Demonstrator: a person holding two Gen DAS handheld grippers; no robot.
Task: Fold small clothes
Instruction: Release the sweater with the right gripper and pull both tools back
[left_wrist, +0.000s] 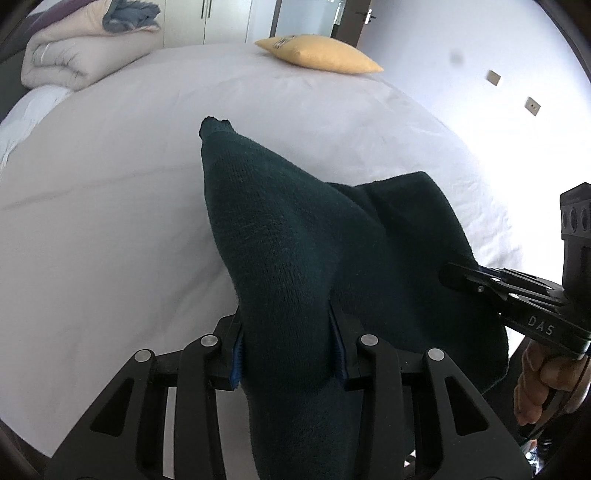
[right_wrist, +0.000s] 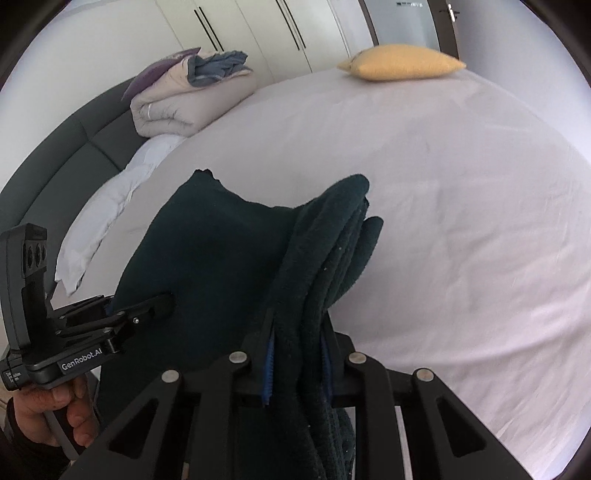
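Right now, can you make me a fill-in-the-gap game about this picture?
1. Both grippers are shut on a dark ____ knitted garment.
2. The cushion on the bed is ____.
3. The left gripper and right gripper hold the ____ garment.

Missing words: green; yellow; same

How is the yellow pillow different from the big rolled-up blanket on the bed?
The yellow pillow is one plain, smooth cushion; the rolled-up blanket is beige, puffy and folded into thick layers, with blue-grey cloth on top. The pillow looks smaller and flatter, the blanket bigger and taller. The pillow lies by the door side, the blanket by the dark headboard. Both rest far up the bed.
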